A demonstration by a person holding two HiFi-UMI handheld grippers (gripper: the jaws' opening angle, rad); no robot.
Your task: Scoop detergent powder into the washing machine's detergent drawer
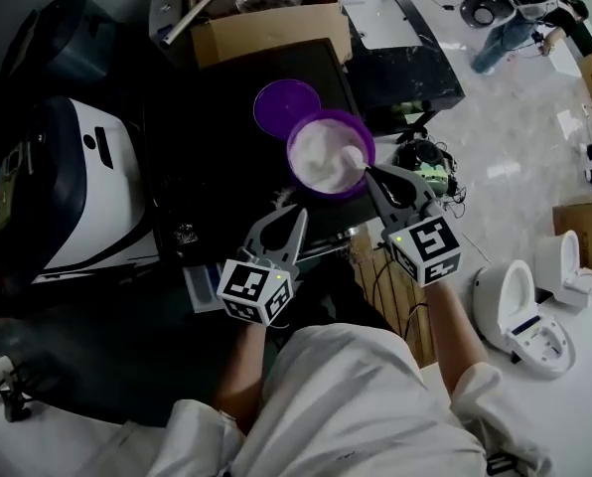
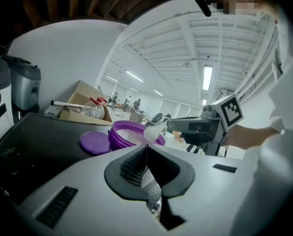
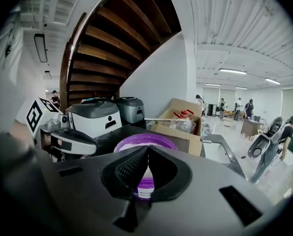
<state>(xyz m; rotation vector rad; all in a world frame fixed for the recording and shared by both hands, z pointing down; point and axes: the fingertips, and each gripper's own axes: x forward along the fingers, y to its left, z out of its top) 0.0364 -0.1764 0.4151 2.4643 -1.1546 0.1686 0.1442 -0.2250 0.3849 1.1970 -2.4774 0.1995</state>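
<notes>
A purple tub (image 1: pixel 326 152) of white detergent powder stands on the black machine top (image 1: pixel 226 167), with its purple lid (image 1: pixel 286 103) lying flat just behind it. My right gripper (image 1: pixel 370 171) is shut on the handle of a white scoop (image 1: pixel 354 156), whose bowl hangs over the powder at the tub's right rim. In the right gripper view the tub (image 3: pixel 145 142) sits straight ahead beyond the shut right gripper (image 3: pixel 147 151). My left gripper (image 1: pixel 297 212) is shut on nothing, just in front of the tub. The left gripper view shows the scoop (image 2: pixel 154 131) above the tub (image 2: pixel 129 134).
A cardboard box (image 1: pixel 268 23) holding a plastic bottle stands behind the lid. A white and dark appliance (image 1: pixel 82 182) fills the left side. Cables and a wooden crate (image 1: pixel 400 291) lie under my right gripper. White appliances (image 1: pixel 529 311) sit on the floor at right.
</notes>
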